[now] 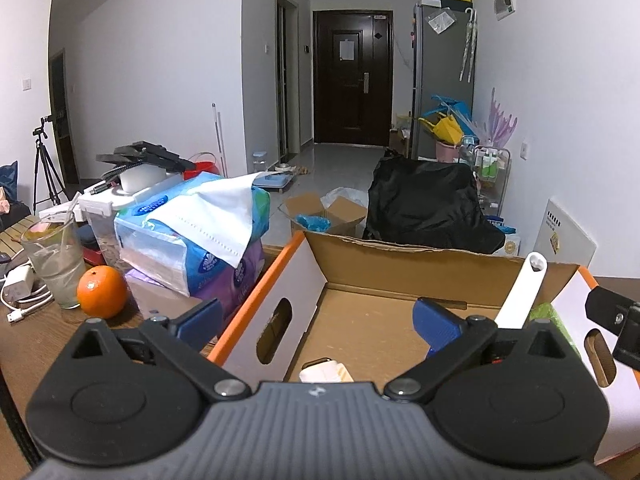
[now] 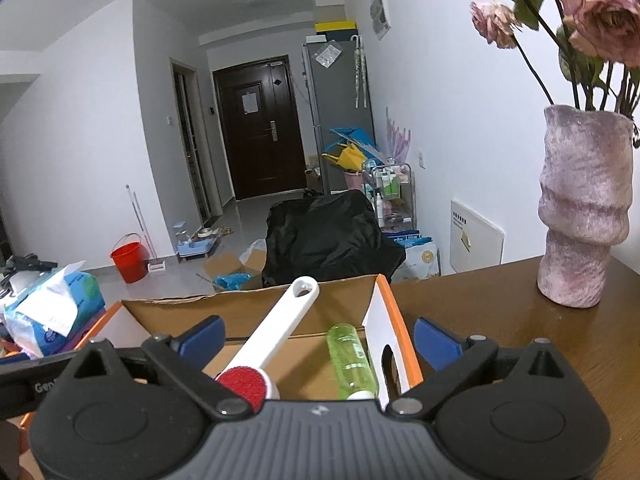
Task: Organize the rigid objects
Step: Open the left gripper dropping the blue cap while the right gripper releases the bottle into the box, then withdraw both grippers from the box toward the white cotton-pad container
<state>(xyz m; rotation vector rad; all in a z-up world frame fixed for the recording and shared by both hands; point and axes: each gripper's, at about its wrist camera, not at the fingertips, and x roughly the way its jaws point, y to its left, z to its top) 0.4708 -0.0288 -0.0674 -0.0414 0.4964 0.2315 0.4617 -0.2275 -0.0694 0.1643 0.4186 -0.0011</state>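
The left gripper [image 1: 320, 320] points gently downward with its blue-padded jaws spread wide and nothing between them. The right gripper [image 2: 318, 340] is tilted down likewise, its jaws equally wide apart and gripping nothing.

My way into the cardboard box [image 1: 360, 248] is open from above at twelve o'clock; tissue packs [image 1: 192, 236] block ten o'clock, the vase [image 2: 584, 208] blocks two o'clock.
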